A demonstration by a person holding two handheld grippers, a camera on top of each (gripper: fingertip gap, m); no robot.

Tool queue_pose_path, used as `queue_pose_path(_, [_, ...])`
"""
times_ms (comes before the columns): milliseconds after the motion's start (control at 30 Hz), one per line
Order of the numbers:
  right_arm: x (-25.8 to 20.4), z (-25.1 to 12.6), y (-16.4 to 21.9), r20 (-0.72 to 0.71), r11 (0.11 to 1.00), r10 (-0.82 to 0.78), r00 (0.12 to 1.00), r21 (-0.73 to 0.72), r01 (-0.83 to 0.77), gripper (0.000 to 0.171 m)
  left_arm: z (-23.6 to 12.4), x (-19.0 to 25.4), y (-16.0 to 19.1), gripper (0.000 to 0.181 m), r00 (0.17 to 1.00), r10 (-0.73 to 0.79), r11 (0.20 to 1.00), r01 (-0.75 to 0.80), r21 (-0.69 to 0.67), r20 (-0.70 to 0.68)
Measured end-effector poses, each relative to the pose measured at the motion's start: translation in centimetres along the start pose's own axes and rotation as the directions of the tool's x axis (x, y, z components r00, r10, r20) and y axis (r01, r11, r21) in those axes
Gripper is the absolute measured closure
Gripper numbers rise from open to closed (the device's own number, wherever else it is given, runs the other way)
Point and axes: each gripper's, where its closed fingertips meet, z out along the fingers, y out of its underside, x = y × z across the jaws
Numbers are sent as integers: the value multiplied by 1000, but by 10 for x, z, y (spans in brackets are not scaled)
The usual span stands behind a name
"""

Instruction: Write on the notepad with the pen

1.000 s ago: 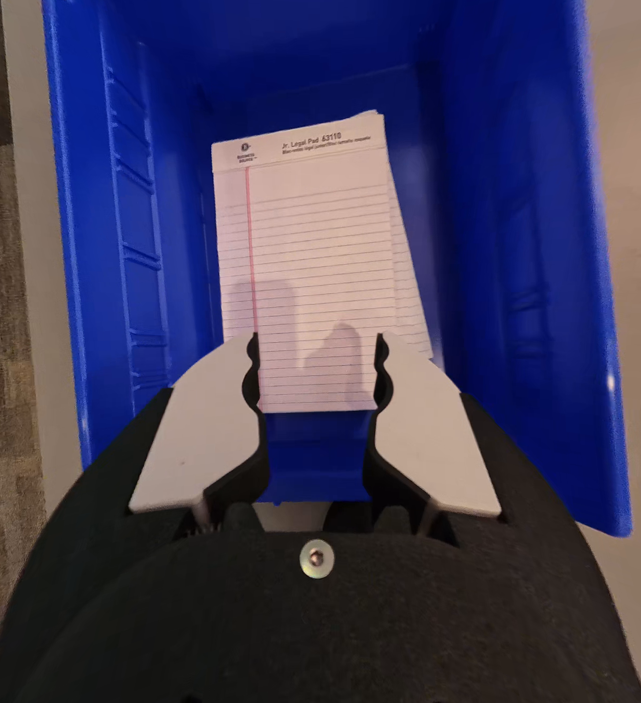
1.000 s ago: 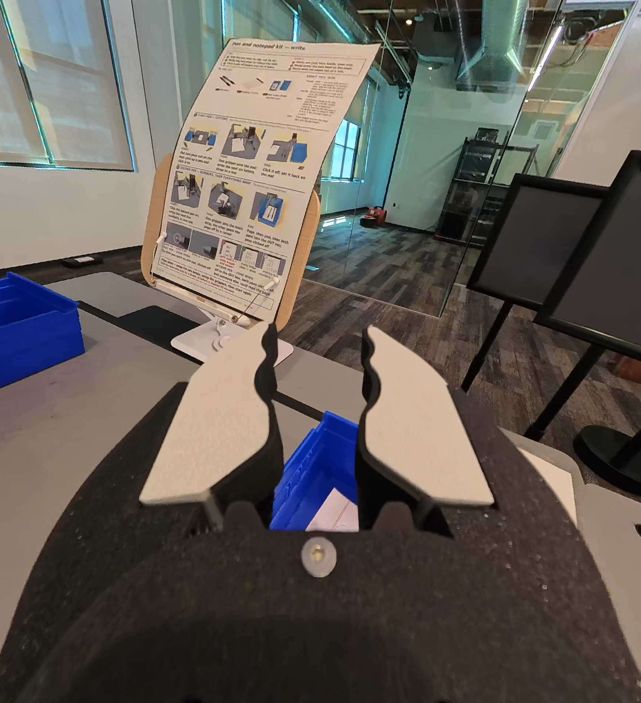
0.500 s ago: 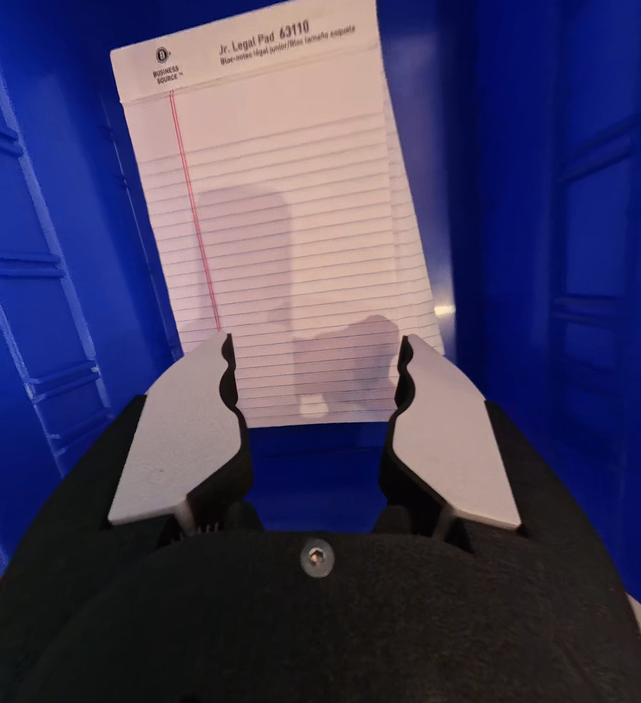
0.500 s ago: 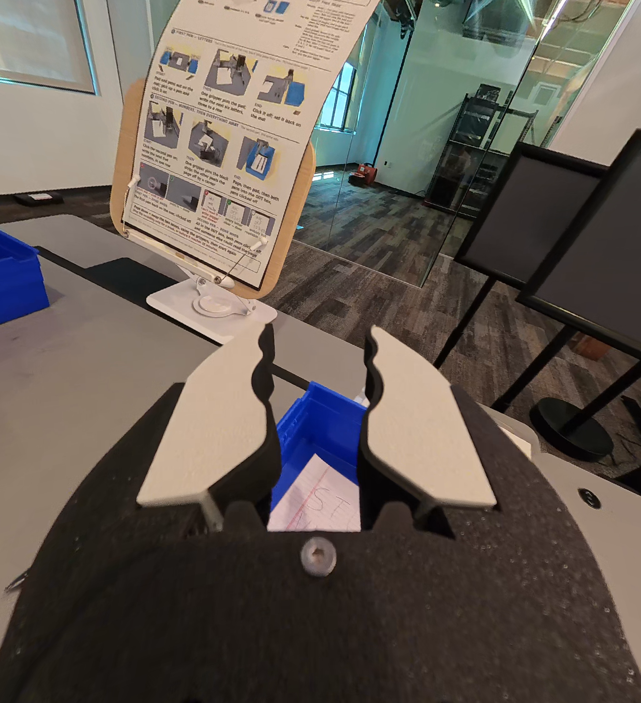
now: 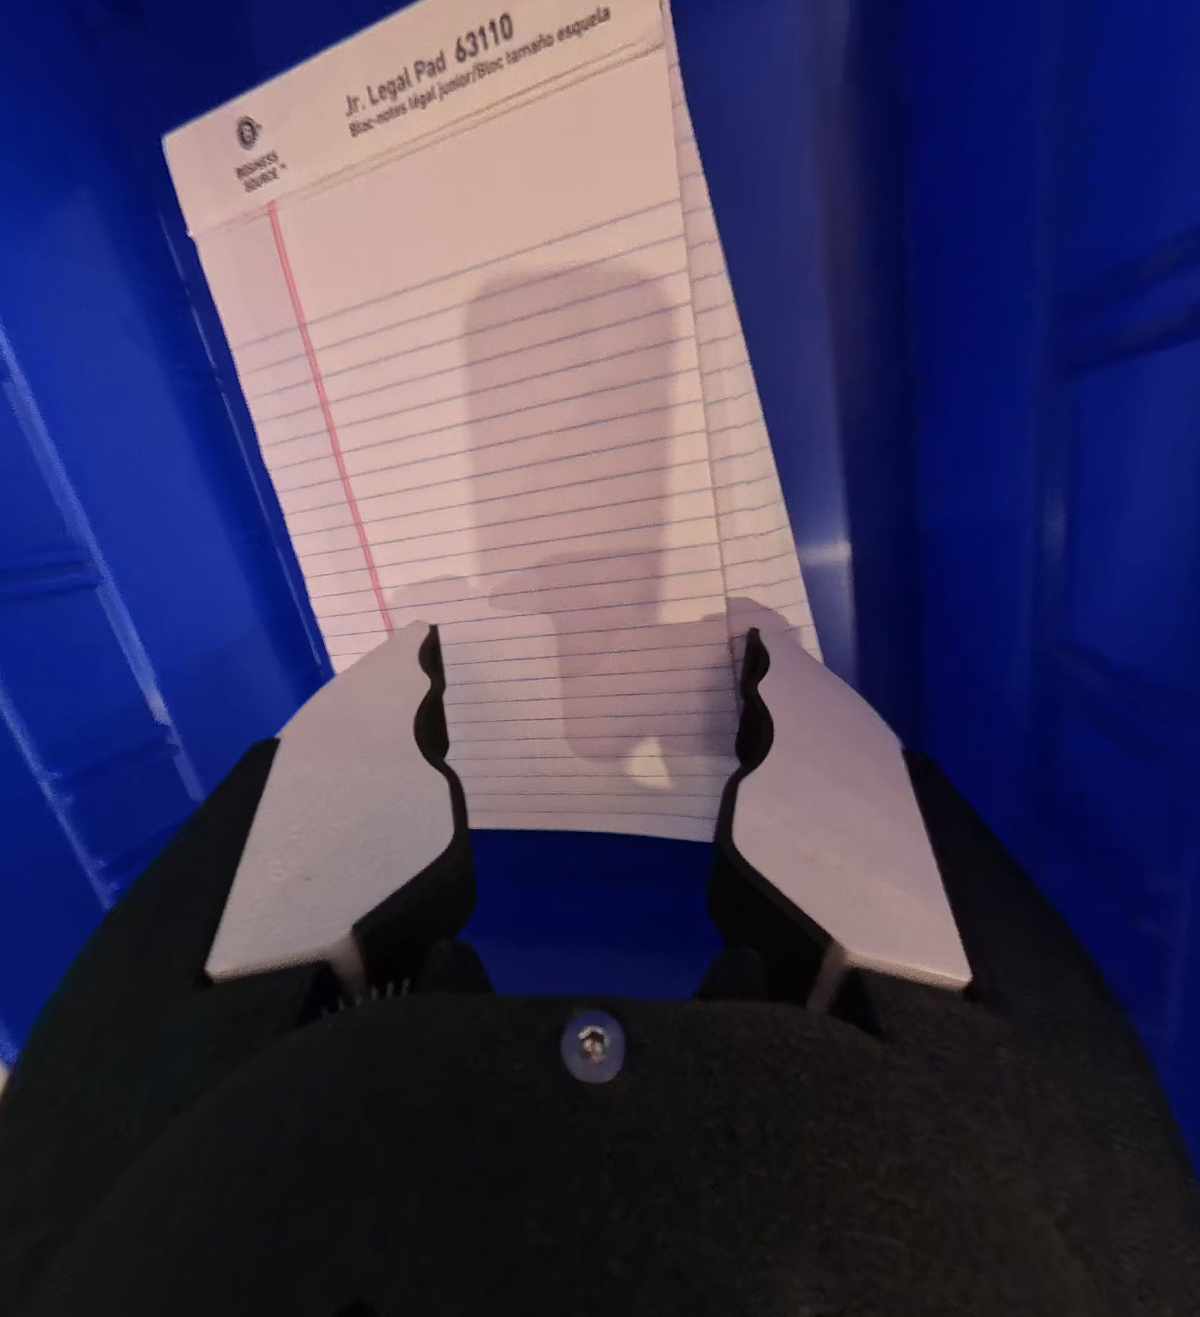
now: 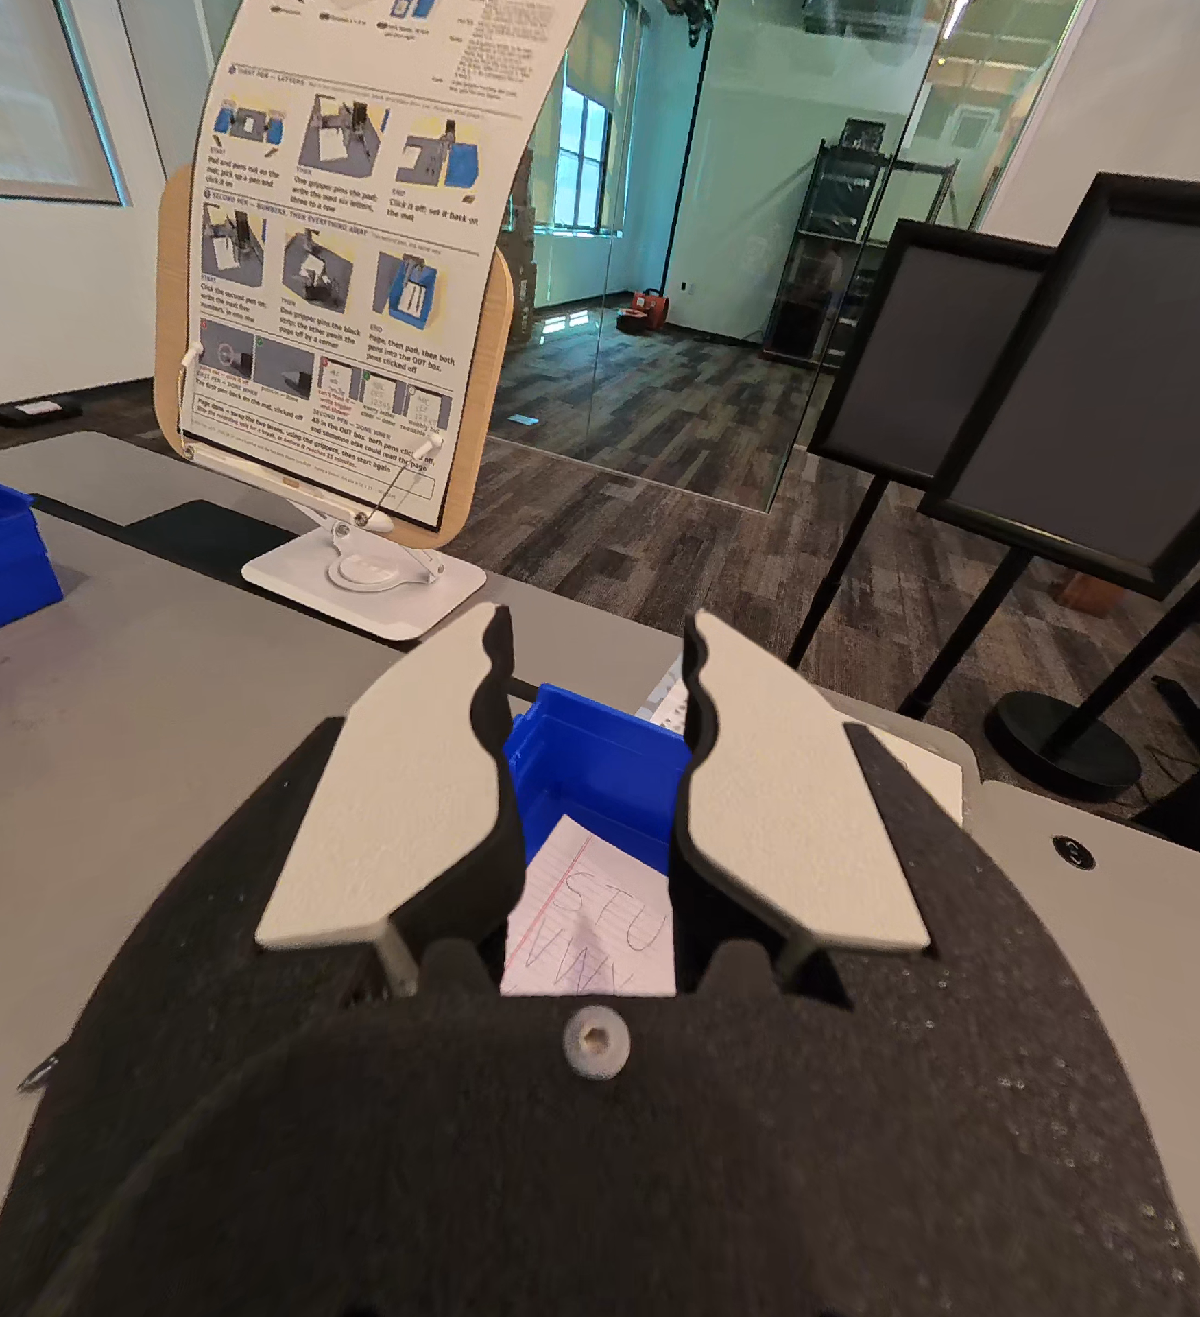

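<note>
1. Closer now than half a second ago, the left gripper (image 5: 593, 645) has sunk deeper into the blue plastic bin (image 5: 1081, 499), and the white lined notepad (image 5: 483, 427) fills more of the left wrist view; the right wrist view has tipped lower, showing more of a loose lined sheet (image 6: 586, 919).
2. Printed lettering and a small round logo cross the notepad's header strip at the upper centre; a red margin line runs down its left side. The loose sheet bears handwritten letters in ink.
3. Left gripper's jaws stand wide apart, flanking the pad's lower edge and gripping nothing; contact with the paper cannot be judged.
4. Right gripper (image 6: 593, 631) has its jaws parted too and holds nothing, hovering above a second blue bin (image 6: 597, 741) containing the loose sheet.
5. A grey tabletop (image 6: 120, 713) carries a printed instruction sheet on a wooden stand (image 6: 348, 285) at upper left. Dark framed sign boards on poles (image 6: 1081, 370) stand at right on patterned carpet, before a glass wall.
</note>
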Motion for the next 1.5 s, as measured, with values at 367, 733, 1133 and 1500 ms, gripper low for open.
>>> queue_pose_path(367, [-4,8,11,33,998,-2,999,-55,3,125,0,-8,9,100,999,-33,996,34,-81,12])
queue_pose_path(733, [-19,16,10,51,995,-54,997,-84,58,125,-3,-5,9,107,997,16,998,-12,-58,76])
queue_pose_path(1133, [-27,18,8,59,991,-94,994,-95,99,125,-26,-28,-7,116,952,75,997,-70,-27,297])
queue_pose_path(1500, [-20,12,7,46,993,-79,996,-83,83,125,-56,-63,-24,129,914,55,998,-66,15,402])
